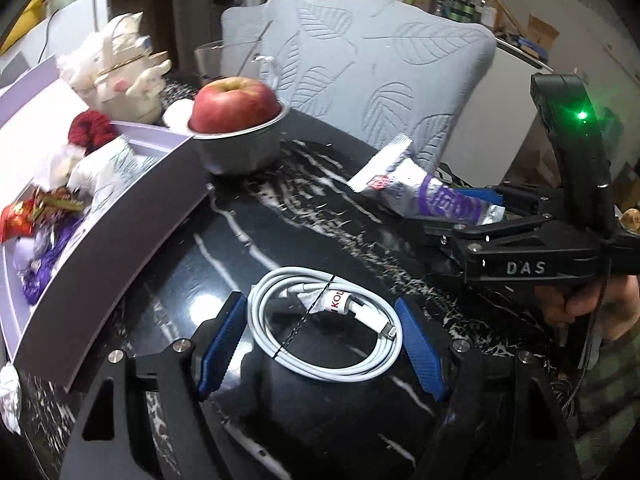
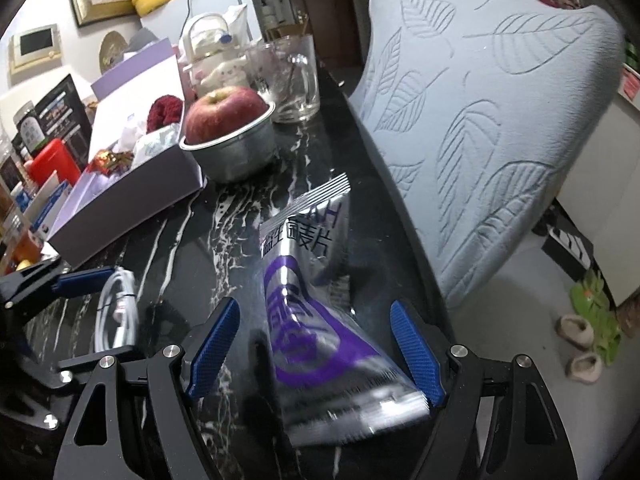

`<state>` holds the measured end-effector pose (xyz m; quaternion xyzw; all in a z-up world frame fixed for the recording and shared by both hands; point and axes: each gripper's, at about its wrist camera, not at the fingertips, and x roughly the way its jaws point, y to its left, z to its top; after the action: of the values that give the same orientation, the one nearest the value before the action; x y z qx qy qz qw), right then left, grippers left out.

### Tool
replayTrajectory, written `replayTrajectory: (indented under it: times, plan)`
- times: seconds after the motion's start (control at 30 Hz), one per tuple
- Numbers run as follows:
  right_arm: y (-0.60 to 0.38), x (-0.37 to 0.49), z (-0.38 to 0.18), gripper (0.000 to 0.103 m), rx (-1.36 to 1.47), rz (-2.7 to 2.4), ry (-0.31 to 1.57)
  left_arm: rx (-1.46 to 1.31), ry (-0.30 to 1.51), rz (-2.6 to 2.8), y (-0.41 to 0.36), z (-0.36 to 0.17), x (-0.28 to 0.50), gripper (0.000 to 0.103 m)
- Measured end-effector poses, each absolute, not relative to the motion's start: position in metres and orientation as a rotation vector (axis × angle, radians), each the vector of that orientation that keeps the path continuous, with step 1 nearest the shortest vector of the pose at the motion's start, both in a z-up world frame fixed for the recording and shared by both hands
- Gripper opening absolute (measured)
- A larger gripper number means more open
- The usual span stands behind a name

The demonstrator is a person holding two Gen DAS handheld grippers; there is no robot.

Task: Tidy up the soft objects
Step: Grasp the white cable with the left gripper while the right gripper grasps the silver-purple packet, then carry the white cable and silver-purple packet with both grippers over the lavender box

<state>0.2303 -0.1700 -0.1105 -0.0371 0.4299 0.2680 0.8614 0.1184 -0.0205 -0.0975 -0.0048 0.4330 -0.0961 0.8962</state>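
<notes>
A coiled white cable [image 1: 324, 324] sits between the blue pads of my left gripper [image 1: 322, 344], which is shut on it just above the black marble table [image 1: 248, 240]. The right wrist view shows that coil [image 2: 118, 308] nearly edge-on in the left gripper [image 2: 96, 316]. My right gripper [image 2: 316, 352] is shut on a silver and purple packet [image 2: 312, 292]. In the left wrist view the packet [image 1: 404, 188] sticks out of the right gripper [image 1: 440, 210], clear of the table. A lilac box [image 1: 120, 216] at the left holds a red knit ball [image 1: 90, 130], a tissue pack and wrappers.
A white plush toy [image 1: 120, 76] stands at the box's far end. Next to the box, a metal bowl [image 1: 240, 152] holds a red apple [image 1: 234, 104], with a glass mug [image 2: 294, 80] behind. A pale blue leaf-patterned chair back [image 1: 360, 68] lines the table's far edge.
</notes>
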Motion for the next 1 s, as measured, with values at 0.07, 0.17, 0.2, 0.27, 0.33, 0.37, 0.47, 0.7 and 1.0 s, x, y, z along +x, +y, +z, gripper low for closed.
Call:
replayTrajectory:
  times: [0.07,0.17,0.2,0.27,0.33,0.37,0.47,0.7,1.0]
  plan:
    - [-0.166,0.232,-0.111,0.079,-0.101,0.541,0.9,-0.021,0.904,-0.191,-0.016,-0.101,0.116,0.075]
    - [-0.163,0.235,-0.111,0.068,-0.124,0.518,0.9,-0.037,0.91,-0.186,-0.011,-0.102,0.121,0.075]
    - [-0.162,0.234,-0.111,0.044,-0.135,0.513,0.891,-0.041,0.909,-0.186,-0.01,-0.102,0.121,0.075]
    - [-0.162,0.232,-0.11,0.041,-0.141,0.517,0.889,-0.04,0.908,-0.182,-0.01,-0.103,0.121,0.075]
    - [-0.163,0.229,-0.11,0.04,-0.137,0.532,0.888,-0.039,0.906,-0.182,-0.011,-0.103,0.122,0.075]
    - [-0.164,0.226,-0.11,0.038,-0.138,0.539,0.887,-0.04,0.904,-0.18,-0.011,-0.102,0.12,0.075]
    - [-0.164,0.219,-0.109,0.036,-0.135,0.542,0.887,-0.041,0.901,-0.175,-0.011,-0.101,0.118,0.075]
    - [-0.168,0.194,-0.102,0.033,-0.143,0.545,0.876,-0.038,0.879,-0.166,-0.016,-0.093,0.101,0.075]
    - [-0.169,0.154,-0.09,0.032,-0.144,0.572,0.843,-0.041,0.844,-0.162,-0.022,-0.083,0.072,0.075]
